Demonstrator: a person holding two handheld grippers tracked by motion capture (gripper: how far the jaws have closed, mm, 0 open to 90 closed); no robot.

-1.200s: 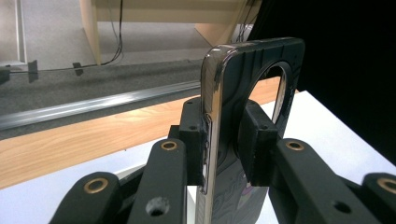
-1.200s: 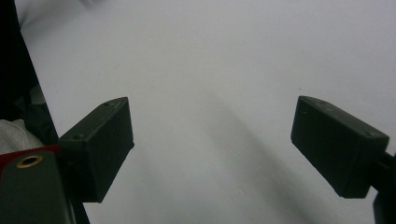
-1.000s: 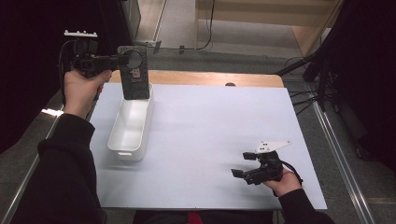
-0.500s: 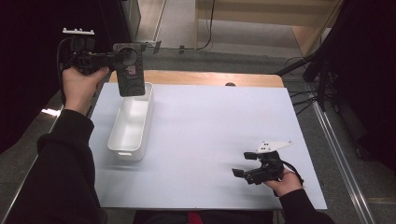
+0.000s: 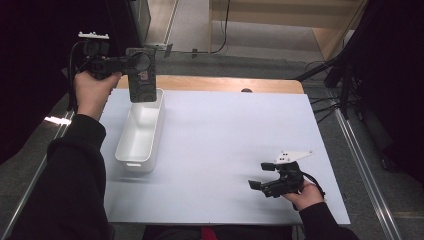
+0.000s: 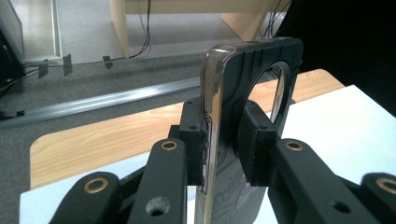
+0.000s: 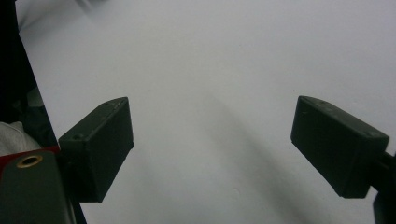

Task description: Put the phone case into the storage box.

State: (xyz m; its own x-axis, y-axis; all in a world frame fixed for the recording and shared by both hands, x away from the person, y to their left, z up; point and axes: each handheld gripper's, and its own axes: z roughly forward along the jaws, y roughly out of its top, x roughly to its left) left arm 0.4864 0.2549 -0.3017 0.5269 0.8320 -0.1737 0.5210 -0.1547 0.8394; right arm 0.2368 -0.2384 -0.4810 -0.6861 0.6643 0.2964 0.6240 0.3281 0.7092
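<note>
We note the left gripper (image 5: 131, 62) pinching a dark phone case (image 5: 142, 75) near its top edge, jaws pressed on its two faces; the case hangs upright, long axis vertical, above the far end of the white bin (image 5: 140, 131), whose length runs toward us. The right gripper (image 5: 265, 185) rests well apart on the table (image 5: 225, 130), jaws spread and empty; we judge the left hand to be the one placed to lower the case.
</note>
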